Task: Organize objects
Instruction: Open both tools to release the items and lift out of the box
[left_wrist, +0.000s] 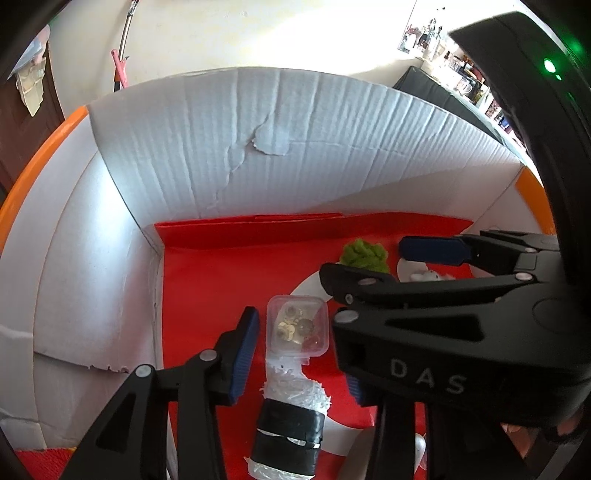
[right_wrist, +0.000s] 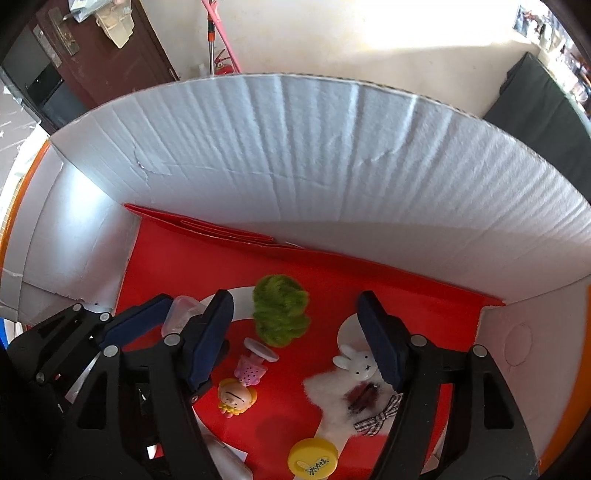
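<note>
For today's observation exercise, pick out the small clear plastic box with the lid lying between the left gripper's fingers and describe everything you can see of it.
The small clear plastic box is squarish with rounded corners and a closed see-through lid. Inside lie several small round, coin-like metal pieces, gold and grey. It rests flat on the red liner of the cardboard box, between the open fingers of the left gripper, which do not visibly touch it. Its near edge meets a white shredded-looking roll wrapped in black tape. In the right wrist view only its corner shows.

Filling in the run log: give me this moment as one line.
left gripper: open, around clear lidded box | right gripper: open, above toys | green fuzzy ball: on red mat
</note>
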